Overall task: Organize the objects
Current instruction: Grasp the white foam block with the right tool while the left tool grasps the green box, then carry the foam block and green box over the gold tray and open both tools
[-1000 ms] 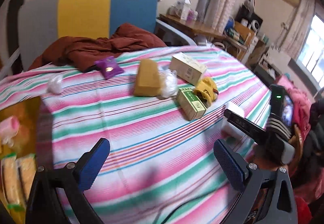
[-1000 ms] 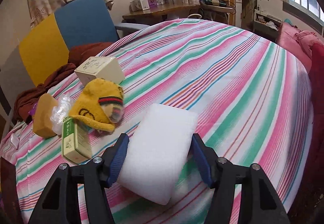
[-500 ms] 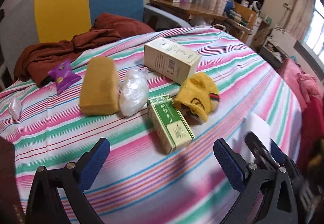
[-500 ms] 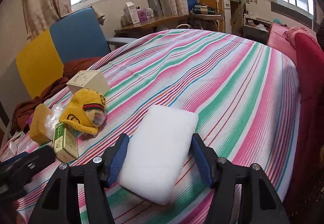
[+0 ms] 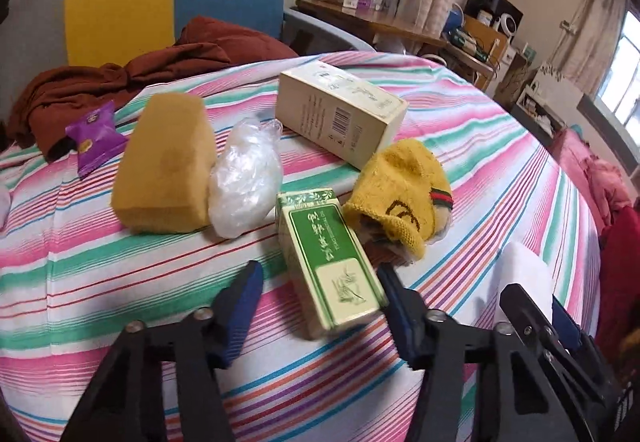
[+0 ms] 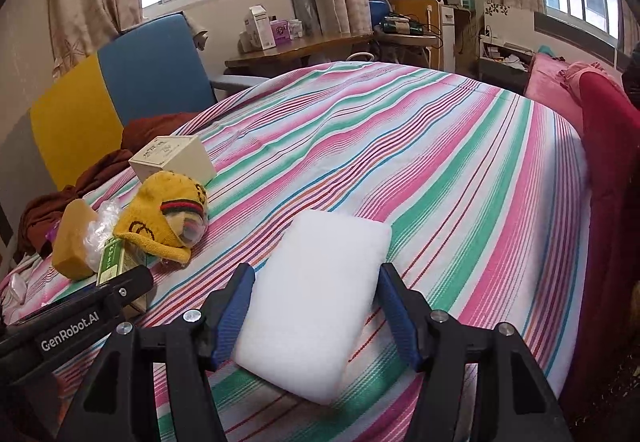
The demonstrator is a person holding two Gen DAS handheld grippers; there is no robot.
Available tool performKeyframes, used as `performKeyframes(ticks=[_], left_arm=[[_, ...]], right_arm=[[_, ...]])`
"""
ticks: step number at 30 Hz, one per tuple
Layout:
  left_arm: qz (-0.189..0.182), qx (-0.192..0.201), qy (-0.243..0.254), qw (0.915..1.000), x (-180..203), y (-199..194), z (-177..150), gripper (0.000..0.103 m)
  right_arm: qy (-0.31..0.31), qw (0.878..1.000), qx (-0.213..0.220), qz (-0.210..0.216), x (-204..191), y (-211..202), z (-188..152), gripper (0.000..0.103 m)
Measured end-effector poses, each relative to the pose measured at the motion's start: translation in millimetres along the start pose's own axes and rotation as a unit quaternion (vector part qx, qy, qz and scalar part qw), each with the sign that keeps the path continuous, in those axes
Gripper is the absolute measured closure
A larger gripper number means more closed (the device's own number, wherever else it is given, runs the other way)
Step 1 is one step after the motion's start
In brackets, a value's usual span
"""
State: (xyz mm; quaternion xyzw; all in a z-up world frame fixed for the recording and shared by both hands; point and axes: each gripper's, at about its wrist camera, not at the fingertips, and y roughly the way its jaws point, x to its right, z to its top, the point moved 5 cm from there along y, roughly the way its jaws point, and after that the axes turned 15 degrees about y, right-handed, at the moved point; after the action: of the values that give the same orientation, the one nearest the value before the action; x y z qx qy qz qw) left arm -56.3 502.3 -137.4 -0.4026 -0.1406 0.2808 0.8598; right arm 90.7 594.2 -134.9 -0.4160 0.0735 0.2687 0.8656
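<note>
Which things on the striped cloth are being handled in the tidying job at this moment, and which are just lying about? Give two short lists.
In hand:
- green box, between the left claw fingers, which have just been closing
- white foam pad, held in the right claw

Lying about:
- yellow sponge
- clear plastic bag
- cream box
- yellow knitted hat
- purple packet
- brown cloth

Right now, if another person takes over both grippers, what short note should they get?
Left gripper: jaws have just been closing around the near end of the green box; right pad touches, left pad still apart, so no grip yet.
Right gripper: shut on the white foam block, which rests on the striped cloth.
Yellow sponge, plastic bag, cream box and yellow sock lie clustered, unsorted.
Left: everything still to organize.
</note>
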Motion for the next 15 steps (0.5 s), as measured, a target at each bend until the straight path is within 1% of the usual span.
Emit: performKeyframes(ticks=[1, 2, 4, 9, 15], left_arm=[[0.004, 0.001, -0.001, 1.0000, -2, -1, -1, 0.061], [0.010, 0.003, -0.002, 0.9999, -5, -2, -4, 0.068], [0.010, 0.009, -0.002, 0.9999, -7, -5, -7, 0.071], [0.020, 0.015, 0.019, 0.9995, -4, -15, -17, 0.072], [0.029, 0.028, 0.008, 0.9992, -14, -33, -36, 0.072]], right_arm=[[0.000, 1.000, 0.000, 0.000, 0, 1, 0, 0.039], [-0.001, 1.000, 0.001, 0.000, 0, 1, 1, 0.039], [-0.002, 1.000, 0.001, 0.001, 0, 2, 1, 0.039], [-0.005, 1.000, 0.003, 0.008, -1, 0, 1, 0.039], [-0.024, 0.999, 0.012, 0.021, -8, -10, -5, 0.039]])
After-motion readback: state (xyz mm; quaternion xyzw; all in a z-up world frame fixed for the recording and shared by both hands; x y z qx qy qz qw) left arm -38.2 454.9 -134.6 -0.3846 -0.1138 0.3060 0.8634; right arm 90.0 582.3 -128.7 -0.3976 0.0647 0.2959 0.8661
